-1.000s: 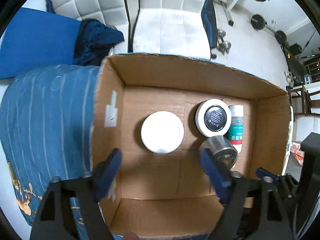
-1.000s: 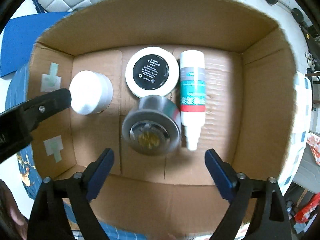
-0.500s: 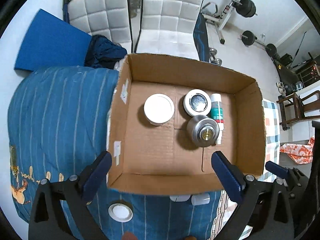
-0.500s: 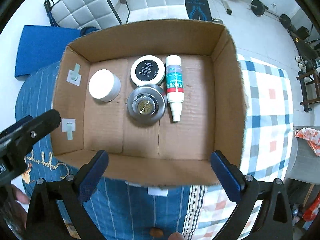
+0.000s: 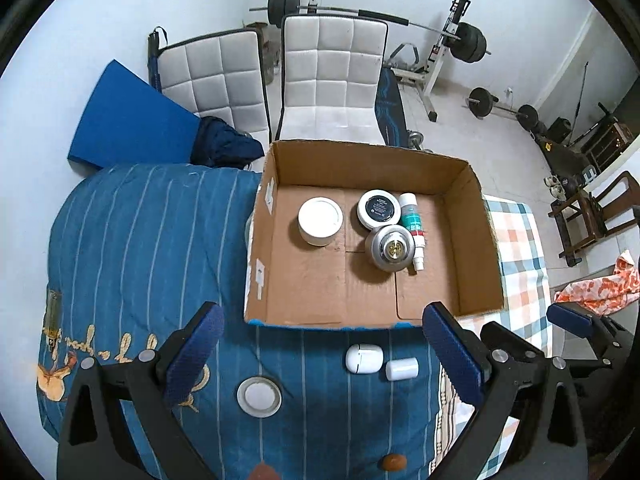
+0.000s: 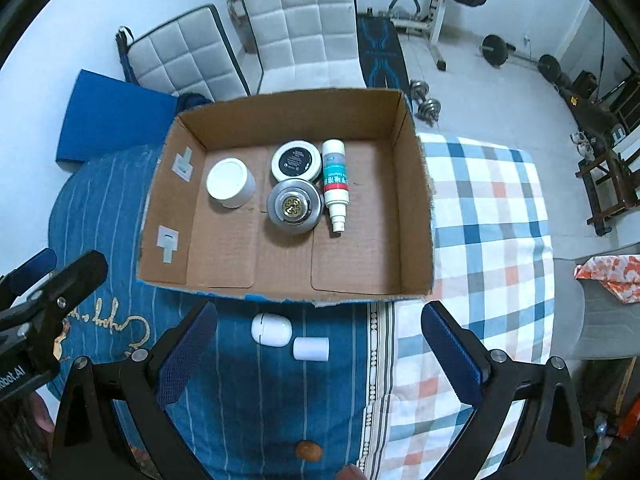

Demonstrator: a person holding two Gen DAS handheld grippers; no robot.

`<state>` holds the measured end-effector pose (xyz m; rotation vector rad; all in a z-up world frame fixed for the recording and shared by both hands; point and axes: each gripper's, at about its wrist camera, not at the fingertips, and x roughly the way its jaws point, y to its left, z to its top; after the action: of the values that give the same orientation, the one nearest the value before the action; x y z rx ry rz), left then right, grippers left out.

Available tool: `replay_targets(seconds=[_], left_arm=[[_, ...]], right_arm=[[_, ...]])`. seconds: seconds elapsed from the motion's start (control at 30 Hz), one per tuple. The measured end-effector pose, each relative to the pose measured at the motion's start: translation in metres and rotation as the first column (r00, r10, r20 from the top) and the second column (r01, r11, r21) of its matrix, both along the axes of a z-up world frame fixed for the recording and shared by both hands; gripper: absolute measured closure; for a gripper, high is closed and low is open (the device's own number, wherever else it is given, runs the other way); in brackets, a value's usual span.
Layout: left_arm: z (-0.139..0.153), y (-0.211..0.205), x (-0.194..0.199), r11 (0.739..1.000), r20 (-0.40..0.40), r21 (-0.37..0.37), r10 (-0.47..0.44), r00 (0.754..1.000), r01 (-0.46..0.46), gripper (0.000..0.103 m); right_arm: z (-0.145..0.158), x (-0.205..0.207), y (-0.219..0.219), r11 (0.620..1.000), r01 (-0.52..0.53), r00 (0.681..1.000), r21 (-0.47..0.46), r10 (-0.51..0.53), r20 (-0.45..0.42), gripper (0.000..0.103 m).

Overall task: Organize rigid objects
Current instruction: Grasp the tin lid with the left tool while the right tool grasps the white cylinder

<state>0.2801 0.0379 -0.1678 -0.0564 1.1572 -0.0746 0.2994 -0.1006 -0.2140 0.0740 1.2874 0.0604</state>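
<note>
An open cardboard box sits on the bed. Inside it are a white jar, a white tin with a black lid, a silver round knob-like piece and a white spray bottle with a teal label lying flat. On the blue cover in front of the box lie a white earbud case, a small white cylinder and a round white-grey lid. My left gripper and right gripper are both open and empty, held high above these.
The bed has a blue striped cover on the left and a checked sheet on the right. Two white padded chairs, a blue mat and weight equipment stand on the floor behind.
Both grippers have pulled back and up out of the box, so the whole box and the items in front of it have come into view. Nothing in the box moved.
</note>
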Motion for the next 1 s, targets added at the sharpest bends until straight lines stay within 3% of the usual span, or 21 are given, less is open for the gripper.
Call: replay_targets(seconds=[0.13,0.27,0.4,0.63,0.83,0.93,1.0], left_arm=[[-0.001,0.005,-0.021,1.000,0.008,0.019,0.005,1.000,-0.005,0.001],[-0.027,0.018,-0.039,0.999,-0.050,0.045,0.025,0.998,-0.022,0.001],[-0.075,0.040,-0.047,0.995,-0.163,0.066,0.089,0.983,-0.079,0.001],[-0.161,0.070,-0.049,0.980,-0.323,0.113,0.192,0.927,-0.164,0.001],[-0.231,0.072,-0.045,0.982,-0.460,0.090,0.191,0.867,-0.169,0.001],[-0.256,0.069,-0.043,0.984,-0.511,0.072,0.178,0.841,-0.165,0.002],[-0.265,0.068,-0.043,0.984,-0.520,0.059,0.176,0.836,-0.170,0.014]], right_arm=[[0.003,-0.025,-0.003,0.999,0.006,1.000,0.052,-0.007,0.018,0.000],[-0.030,-0.045,-0.005,0.998,0.013,0.998,0.053,-0.010,-0.059,0.000],[-0.075,-0.051,-0.005,0.999,0.018,0.987,0.051,-0.009,-0.162,0.000],[-0.148,-0.041,0.000,0.998,0.031,0.963,0.051,-0.016,-0.268,0.001],[-0.202,-0.029,0.006,0.996,0.061,0.934,0.066,-0.033,-0.357,0.014],[-0.219,-0.024,0.009,0.994,0.073,0.924,0.077,-0.038,-0.381,0.031],[-0.224,-0.023,0.009,0.993,0.082,0.928,0.085,-0.045,-0.370,0.043]])
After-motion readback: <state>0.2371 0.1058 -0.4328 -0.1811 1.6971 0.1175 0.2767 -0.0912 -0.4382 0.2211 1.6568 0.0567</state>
